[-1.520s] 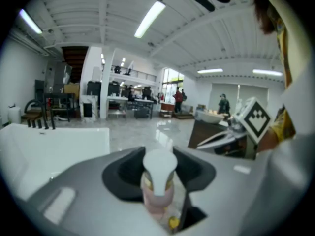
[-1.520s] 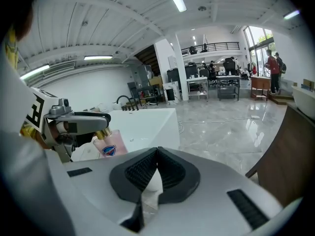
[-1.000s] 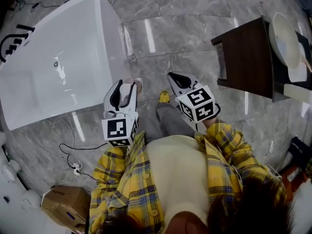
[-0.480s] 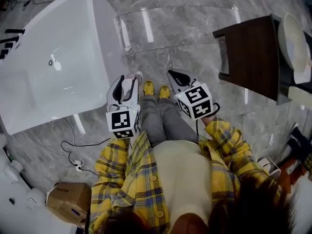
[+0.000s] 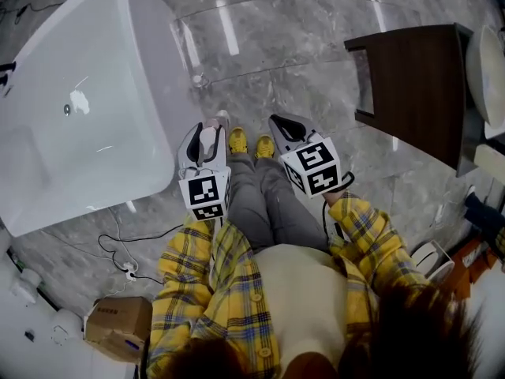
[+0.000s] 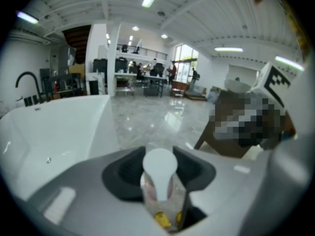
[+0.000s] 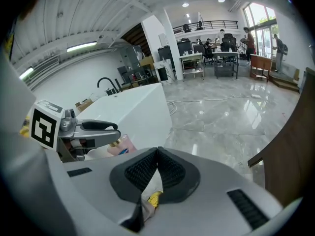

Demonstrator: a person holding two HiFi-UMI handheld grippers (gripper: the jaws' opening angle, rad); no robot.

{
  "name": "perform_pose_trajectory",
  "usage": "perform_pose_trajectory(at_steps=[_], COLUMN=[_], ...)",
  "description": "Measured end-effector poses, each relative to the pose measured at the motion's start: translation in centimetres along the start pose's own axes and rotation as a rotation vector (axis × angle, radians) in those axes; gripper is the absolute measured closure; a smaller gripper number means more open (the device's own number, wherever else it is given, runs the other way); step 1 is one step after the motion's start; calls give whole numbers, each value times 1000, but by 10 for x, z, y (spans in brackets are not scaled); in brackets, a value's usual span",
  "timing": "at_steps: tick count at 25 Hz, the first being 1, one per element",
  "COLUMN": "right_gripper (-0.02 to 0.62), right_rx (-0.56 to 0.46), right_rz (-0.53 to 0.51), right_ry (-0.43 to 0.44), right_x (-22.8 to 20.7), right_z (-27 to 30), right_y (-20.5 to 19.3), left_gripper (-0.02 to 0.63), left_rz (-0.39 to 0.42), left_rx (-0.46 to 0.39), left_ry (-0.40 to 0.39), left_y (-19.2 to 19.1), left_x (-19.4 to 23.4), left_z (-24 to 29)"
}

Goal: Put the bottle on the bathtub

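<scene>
While the white bathtub (image 5: 162,93) stands at the left with nothing on its rim, the left gripper (image 5: 204,139) is clamped on the small pink pump bottle (image 6: 160,173), carried over the floor just beside the tub wall. Assessment: light, rigid plastic, probably slick; best held on the body below the white pump head. Right gripper (image 7: 157,156): jaws pressed together, nothing between. The tub rim looks glossy and narrow, so seat the base flat. Polished marble floor (image 5: 300,46); dark wooden cabinet (image 5: 418,85) at right.
</scene>
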State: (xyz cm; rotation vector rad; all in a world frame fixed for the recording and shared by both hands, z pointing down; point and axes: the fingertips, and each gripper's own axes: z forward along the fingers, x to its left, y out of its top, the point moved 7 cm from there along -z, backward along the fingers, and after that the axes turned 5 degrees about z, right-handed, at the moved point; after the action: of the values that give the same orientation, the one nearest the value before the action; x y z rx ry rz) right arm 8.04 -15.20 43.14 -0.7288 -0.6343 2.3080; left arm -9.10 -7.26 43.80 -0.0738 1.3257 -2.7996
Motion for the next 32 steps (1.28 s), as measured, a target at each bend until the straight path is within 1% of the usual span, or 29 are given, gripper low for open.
perform_pose_trajectory(at_steps=[7, 10, 21, 28, 32], right_gripper=[581, 581, 581, 581, 581], right_rx=[36, 55, 149, 183, 201], right_rz=[-4, 9, 14, 35, 37], right_ry=[12, 13, 21, 24, 21], right_x=[-11, -15, -37, -52, -58], right_z=[47, 67, 123, 155, 169], right_y=[-14, -23, -68, -92, -103], left_gripper=[427, 426, 427, 428, 428], left_rz=[13, 11, 12, 10, 16], left_rx=[58, 86, 160, 218, 245], left_ry=[-17, -21, 15, 42, 40], left_y=[-34, -49, -105, -142, -161], left_x=[0, 2, 16, 23, 26], left_z=[39, 54, 115, 156, 171])
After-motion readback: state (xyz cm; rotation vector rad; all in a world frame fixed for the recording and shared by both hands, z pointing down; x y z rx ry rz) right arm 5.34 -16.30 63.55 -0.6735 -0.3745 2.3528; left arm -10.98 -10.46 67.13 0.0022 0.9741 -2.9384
